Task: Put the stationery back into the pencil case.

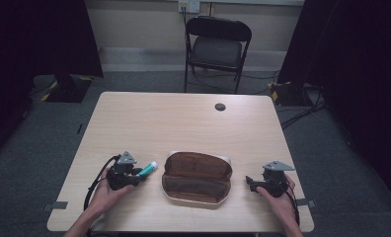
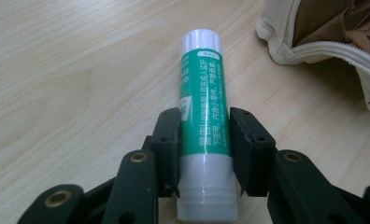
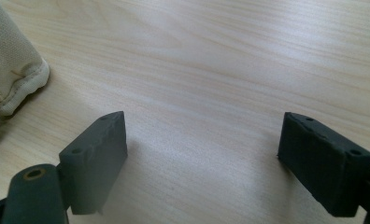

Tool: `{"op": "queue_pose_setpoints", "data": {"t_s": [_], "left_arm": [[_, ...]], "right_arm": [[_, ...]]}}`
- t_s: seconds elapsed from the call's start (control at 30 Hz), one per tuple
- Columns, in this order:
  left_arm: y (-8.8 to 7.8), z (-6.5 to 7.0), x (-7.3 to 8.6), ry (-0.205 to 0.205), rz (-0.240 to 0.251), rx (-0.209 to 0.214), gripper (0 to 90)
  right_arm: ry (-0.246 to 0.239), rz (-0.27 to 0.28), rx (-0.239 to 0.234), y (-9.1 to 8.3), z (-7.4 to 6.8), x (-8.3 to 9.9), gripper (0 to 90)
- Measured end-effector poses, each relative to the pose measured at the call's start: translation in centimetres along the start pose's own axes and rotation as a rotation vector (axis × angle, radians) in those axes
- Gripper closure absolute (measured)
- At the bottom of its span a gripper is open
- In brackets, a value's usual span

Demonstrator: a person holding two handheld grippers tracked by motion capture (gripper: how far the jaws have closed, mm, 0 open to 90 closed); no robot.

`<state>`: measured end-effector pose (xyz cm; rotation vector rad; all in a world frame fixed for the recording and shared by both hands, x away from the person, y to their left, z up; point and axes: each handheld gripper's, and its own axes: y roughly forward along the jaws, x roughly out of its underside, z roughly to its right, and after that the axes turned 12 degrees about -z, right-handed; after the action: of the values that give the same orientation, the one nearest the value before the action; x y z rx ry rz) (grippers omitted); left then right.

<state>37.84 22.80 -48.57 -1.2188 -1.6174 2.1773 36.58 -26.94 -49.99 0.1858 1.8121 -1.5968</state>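
Looking down from the high view, a pale wooden surface (image 1: 183, 123) fills the middle of the frame, with a black folding chair (image 1: 217, 47) behind it at the top. An open pouch (image 1: 197, 177) with a brown lining lies at lower centre. At lower left, the left claw (image 1: 143, 174) holds a green and white tube (image 1: 147, 170), its tip pointing toward the pouch and stopping just short of it. At lower right, the right claw (image 1: 250, 182) sits near the pouch's other end, held in a hand (image 1: 277, 200); its jaw spread is hard to judge from here.

In the left gripper view, the left claw (image 2: 204, 140) is closed on the tube (image 2: 203, 112), one jaw pressed to each side of its green label. The cream edge of the pouch (image 2: 286, 51) shows at upper right, apart from the tube.

In the right gripper view, the right claw (image 3: 202, 149) stands wide open with nothing between its jaws, bare surface (image 3: 211, 70) beneath. A cream corner of the pouch (image 3: 12, 70) sits at upper left.
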Motion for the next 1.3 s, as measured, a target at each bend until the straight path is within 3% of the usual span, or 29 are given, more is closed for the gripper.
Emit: {"op": "queue_pose_setpoints", "data": {"t_s": [0.2, 0.3, 0.67, 0.97, 1.1, 1.3], "left_arm": [[0.1, 0.1, 0.0, -0.01, 0.004, -0.007, 64.9], [0.0, 0.1, -0.1, 0.007, -0.007, -0.019, 65.3], [-0.3, -0.5, 0.1, -0.022, 0.017, 0.002, 65.7], [-1.9, -0.2, 0.2, -0.033, 0.118, 0.021, 65.7], [-2.9, 0.4, 0.3, -0.038, 0.181, 0.064, 65.8], [-4.4, 1.0, 0.6, -0.032, 0.244, 0.068, 65.7]], "right_arm": [[-0.006, 0.0, -0.004, 0.1, 0.0, -0.1, 14.6], [-0.006, 0.0, -0.003, 0.1, 0.0, -0.1, 14.6], [-0.009, 0.001, -0.003, 0.2, 0.0, -0.2, 14.6], [-0.008, 0.001, -0.003, 0.2, -0.1, -0.3, 14.6], [-0.009, 0.0, -0.007, 0.2, -0.1, -0.3, 14.6], [-0.011, 0.0, -0.008, 0.3, -0.1, -0.3, 14.5]]}}
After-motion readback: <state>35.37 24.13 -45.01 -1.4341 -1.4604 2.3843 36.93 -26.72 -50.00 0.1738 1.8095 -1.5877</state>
